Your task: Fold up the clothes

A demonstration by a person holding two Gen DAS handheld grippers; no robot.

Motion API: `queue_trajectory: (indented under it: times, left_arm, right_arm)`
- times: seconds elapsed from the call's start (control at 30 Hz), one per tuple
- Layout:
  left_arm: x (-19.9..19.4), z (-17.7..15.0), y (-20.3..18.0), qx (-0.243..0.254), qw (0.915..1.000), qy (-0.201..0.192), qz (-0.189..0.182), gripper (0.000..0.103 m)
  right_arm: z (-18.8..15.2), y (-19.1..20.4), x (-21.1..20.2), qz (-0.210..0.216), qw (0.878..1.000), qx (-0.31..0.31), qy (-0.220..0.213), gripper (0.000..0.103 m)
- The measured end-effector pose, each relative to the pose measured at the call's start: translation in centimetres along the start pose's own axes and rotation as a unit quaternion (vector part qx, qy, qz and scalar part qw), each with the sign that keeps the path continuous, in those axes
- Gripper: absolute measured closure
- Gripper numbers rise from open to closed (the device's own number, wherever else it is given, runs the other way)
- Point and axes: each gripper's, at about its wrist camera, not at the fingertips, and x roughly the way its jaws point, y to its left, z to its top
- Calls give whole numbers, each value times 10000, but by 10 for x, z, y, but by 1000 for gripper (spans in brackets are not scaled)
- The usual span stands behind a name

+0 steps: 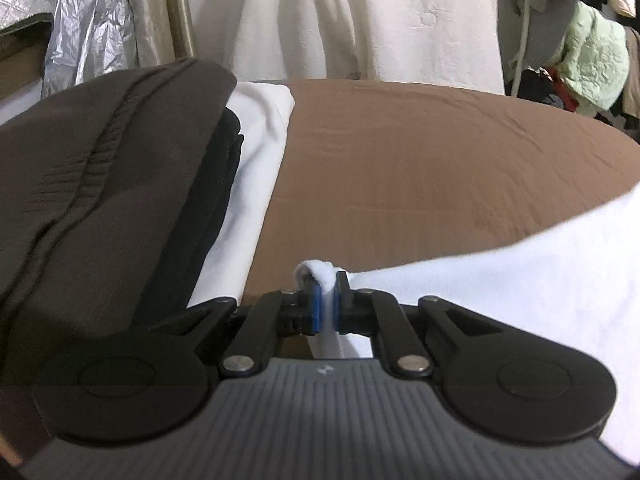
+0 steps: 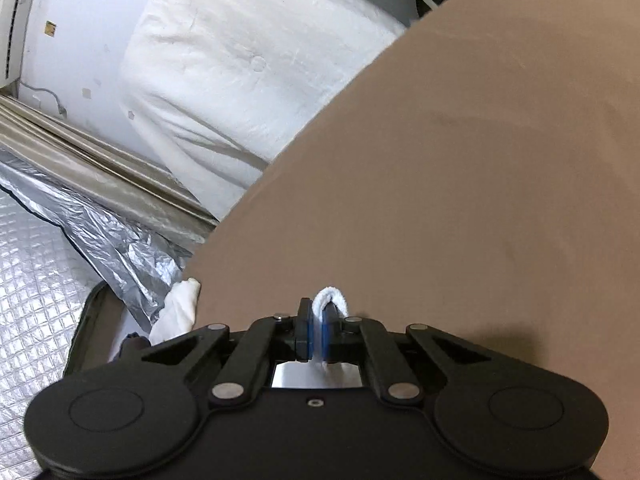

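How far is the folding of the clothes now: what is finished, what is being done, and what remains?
Done: a stack of folded clothes, dark brown on top, black and white under it, lies on the brown bed cover. In hand: the left gripper and the right gripper are each shut on an edge of white fabric; the left one's white garment spreads out unfolded. Left: folding it and stacking it.

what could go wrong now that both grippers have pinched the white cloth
1. Both the left gripper and the right gripper hold only a thin edge of the white cloth, so it may slip free when lifted.
2. The stack of folded clothes lies close on the left; a swinging cloth could knock it askew.
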Motion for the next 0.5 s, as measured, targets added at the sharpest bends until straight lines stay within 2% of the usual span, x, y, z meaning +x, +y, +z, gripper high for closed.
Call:
queue_trajectory:
  times: [0.13, 0.2, 0.33, 0.43, 0.5]
  left_arm:
    - [21, 8, -8, 164, 9996, -74, 226, 97]
    - [37, 12, -12, 214, 9992, -66, 317, 97]
    - [64, 21, -19, 89, 9989, 37, 464, 97]
    - [70, 24, -17, 129, 9984, 187, 510, 95]
    - [71, 25, -13, 244, 9978, 384, 473, 92]
  right_arm:
    - [13, 4, -7, 77, 9994, -68, -318, 97]
    - [27, 2, -3, -54, 9994, -194, -270, 97]
    - [46, 10, 34, -679, 9961, -569, -42, 97]
    - [53, 12, 43, -784, 9943, -727, -32, 98]
    - [60, 6, 52, -915, 9930, -706, 229, 98]
